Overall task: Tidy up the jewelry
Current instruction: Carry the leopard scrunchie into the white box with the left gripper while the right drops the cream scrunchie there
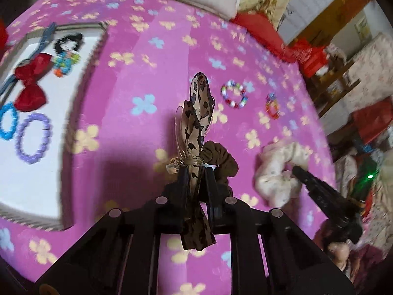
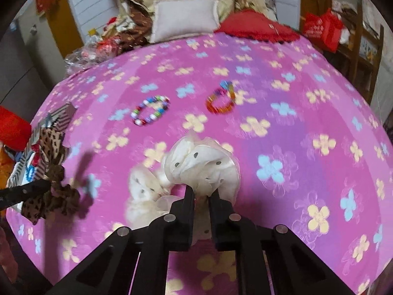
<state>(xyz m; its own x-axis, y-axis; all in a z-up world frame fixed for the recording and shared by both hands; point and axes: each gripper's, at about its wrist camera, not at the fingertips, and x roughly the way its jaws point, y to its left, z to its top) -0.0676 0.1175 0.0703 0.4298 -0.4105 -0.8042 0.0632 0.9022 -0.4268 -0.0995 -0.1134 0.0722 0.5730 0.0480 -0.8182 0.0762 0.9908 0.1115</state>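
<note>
Left wrist view: left tongs [image 1: 196,172] clamp brown leopard-print ribbon scrunchie [image 1: 196,113], long axis pointing away beyond tips. Right tongs [image 2: 201,194] clamp cream dotted scrunchie [image 2: 203,162].

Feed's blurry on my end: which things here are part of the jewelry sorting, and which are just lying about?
Part of the job:
- leopard bow scrunchie, in left gripper
- white dotted scrunchie, in right gripper
- two bead bracelets
- white tray

Lying about:
- grey pillow
- red cushion
- red bag
</note>
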